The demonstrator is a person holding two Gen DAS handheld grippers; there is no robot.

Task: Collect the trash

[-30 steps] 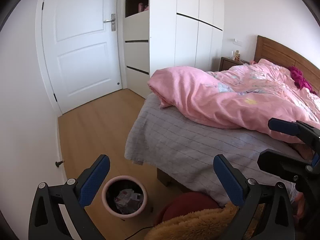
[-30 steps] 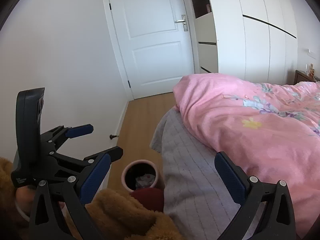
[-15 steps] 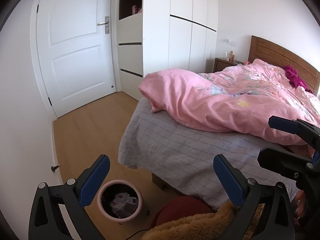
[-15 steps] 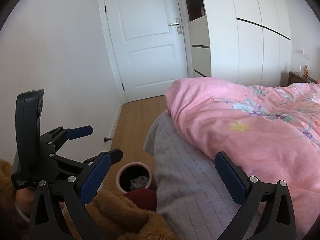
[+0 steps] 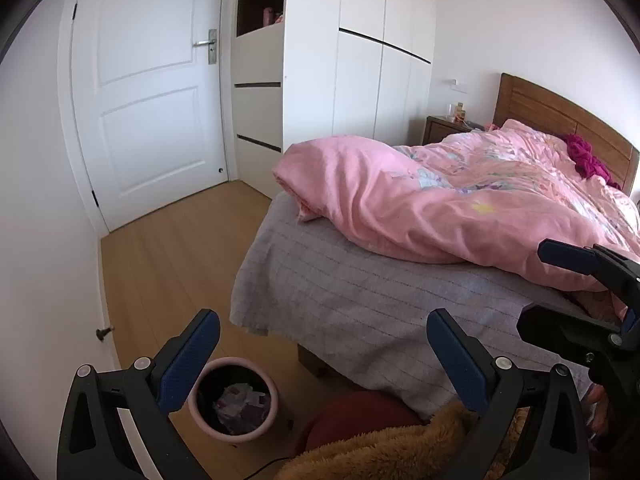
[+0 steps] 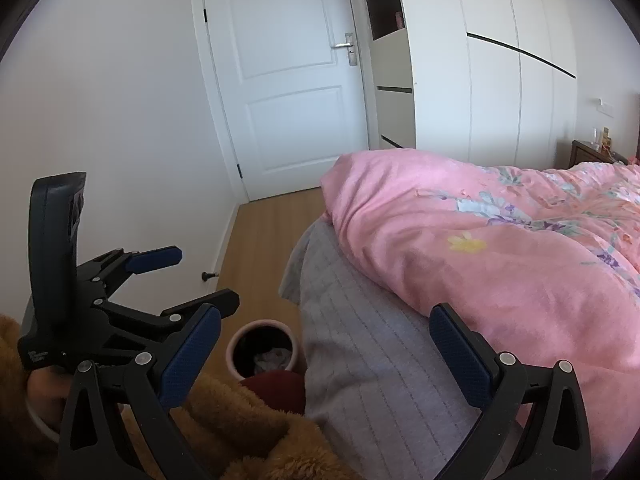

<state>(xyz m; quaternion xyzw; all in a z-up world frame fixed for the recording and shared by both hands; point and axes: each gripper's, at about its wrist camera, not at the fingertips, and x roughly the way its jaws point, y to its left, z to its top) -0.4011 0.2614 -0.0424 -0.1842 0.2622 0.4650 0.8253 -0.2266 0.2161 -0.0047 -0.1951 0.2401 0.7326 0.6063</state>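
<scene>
Pink plastic bin (image 5: pixel 233 400): stands on the wood floor (image 5: pixel 168 264), just beside the foot corner of the bed (image 5: pixel 360 300); upright, dark liner inside.
Contents: crumpled paper trash (image 5: pixel 240 398), pale and loosely piled in the bottom of the bin.
Left tongs (image 5: pixel 320 364): spread wide, nothing between the blue pads; held above and near the bin.
Right tongs (image 6: pixel 324 352): spread wide, empty; held over the grey sheet (image 6: pixel 360 360) at the bed edge.
Handling (judged): the paper looks light, soft and compressible; it should crush under the pads and not slip. The bin looks light and rigid, and may tip if pulled by one side.
Grip point (judged): pinch a raised fold of paper, or take the bin by its rim.
Hidden: the bin's base is cut off by a dark red rounded object (image 5: pixel 360 412) and a tan fleece sleeve (image 5: pixel 380 448).
Unclear: no loose trash can be made out on the bed or floor; individual items in the bin cannot be told apart.
</scene>
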